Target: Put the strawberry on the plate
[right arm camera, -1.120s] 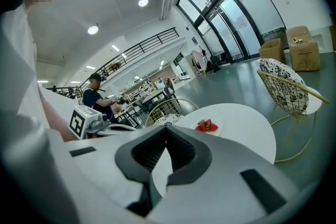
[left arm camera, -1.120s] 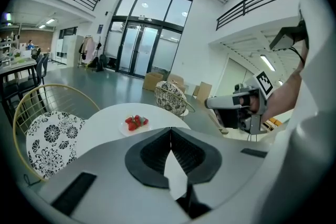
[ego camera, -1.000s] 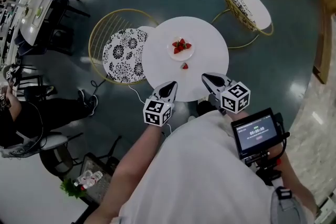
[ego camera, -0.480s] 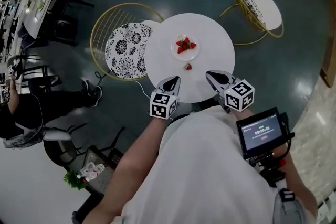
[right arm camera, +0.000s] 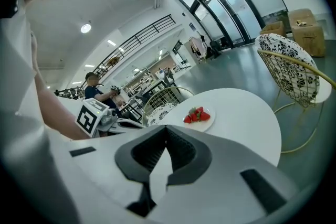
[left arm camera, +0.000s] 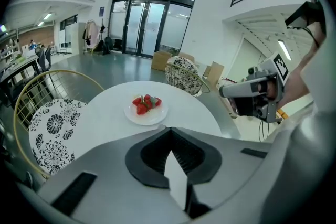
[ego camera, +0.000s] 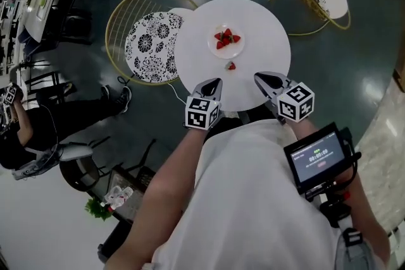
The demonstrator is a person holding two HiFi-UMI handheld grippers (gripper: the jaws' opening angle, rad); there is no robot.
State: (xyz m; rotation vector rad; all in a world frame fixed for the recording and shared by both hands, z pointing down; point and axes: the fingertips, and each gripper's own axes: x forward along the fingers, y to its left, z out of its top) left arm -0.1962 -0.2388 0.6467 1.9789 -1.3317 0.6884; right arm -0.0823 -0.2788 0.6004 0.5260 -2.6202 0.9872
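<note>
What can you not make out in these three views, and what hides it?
Loose red strawberry: shows in head view only; the left gripper and right gripper hide it in their own views.
Count of piled strawberries on the small white plate: too small, every view.
Black monitor text: too small, head view.

Red strawberry, white plate, white table.

The head view looks steeply down from high above. Both gripper views face level forward, sharing the plate on the round table ahead.
</note>
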